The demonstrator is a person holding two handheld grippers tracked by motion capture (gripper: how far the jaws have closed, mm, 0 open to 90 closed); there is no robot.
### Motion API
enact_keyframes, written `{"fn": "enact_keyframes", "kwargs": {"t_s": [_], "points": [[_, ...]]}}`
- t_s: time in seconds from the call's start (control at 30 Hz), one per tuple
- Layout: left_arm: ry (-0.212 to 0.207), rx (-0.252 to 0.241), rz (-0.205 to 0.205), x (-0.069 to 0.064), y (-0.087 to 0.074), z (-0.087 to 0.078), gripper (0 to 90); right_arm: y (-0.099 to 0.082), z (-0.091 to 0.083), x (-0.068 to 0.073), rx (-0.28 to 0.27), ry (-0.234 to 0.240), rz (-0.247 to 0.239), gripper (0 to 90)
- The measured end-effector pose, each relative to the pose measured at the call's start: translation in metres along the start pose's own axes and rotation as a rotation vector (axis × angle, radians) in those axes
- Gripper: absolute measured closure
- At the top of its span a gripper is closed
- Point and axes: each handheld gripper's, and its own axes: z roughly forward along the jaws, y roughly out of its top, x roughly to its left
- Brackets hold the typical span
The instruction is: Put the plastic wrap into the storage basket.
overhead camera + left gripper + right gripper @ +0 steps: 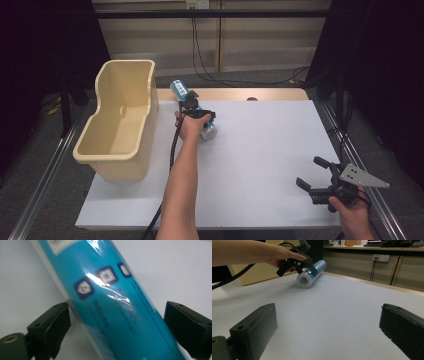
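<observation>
A: Roll of blue film [110, 300], seen from the left hand-held gripper [117, 322]: it lies between the jaws, the left pad at its white edge, a sliver of gap on the right. Jaws are not yet clamped; the roll still rests on the tabletop [260, 150].

B: Noted. And the nearer side of the tabletop?

A: The right hand-held gripper [315, 172] hovers at the near right corner with its jaws spread wide and nothing between them. It is well apart from the roll.

B: Position of the roll from above?

A: It lies on its side near the far left of the white sheet, diagonal, one end toward the back edge. The beige bin [120, 120] stands just to its left, apparently with nothing in it.

B: Progress?

A: Judged early. The approach is done; the grip, the lift and, most likely, the transfer into the bin all remain.
</observation>
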Motion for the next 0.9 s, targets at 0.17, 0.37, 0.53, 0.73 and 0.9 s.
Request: {"fn": "enact_keyframes", "kwargs": {"t_s": [0.17, 0.37, 0.53, 0.73, 0.9], "points": [[0.036, 0.081, 0.011, -0.009, 0.001, 0.005, 7.4, -0.001, -0.001, -0.001, -0.002, -0.001, 0.005, 1.1], [0.080, 0.192, 0.079, -0.001, 0.001, -0.009, 19.4, -0.003, -0.004, -0.005, -0.002, -0.008, 0.019, 1.2], [0.085, 0.203, 0.112, 0.010, -0.010, -0.024, 26.2, -0.002, -0.005, -0.006, -0.006, -0.013, 0.023, 1.2], [0.071, 0.195, 0.130, 0.011, -0.029, -0.036, 26.7, 0.000, -0.003, -0.003, -0.009, -0.006, 0.017, 1.2], [0.062, 0.162, 0.160, 0.014, -0.031, -0.038, 23.8, 0.001, 0.002, 0.003, 0.002, 0.011, -0.005, 1.2]]}}
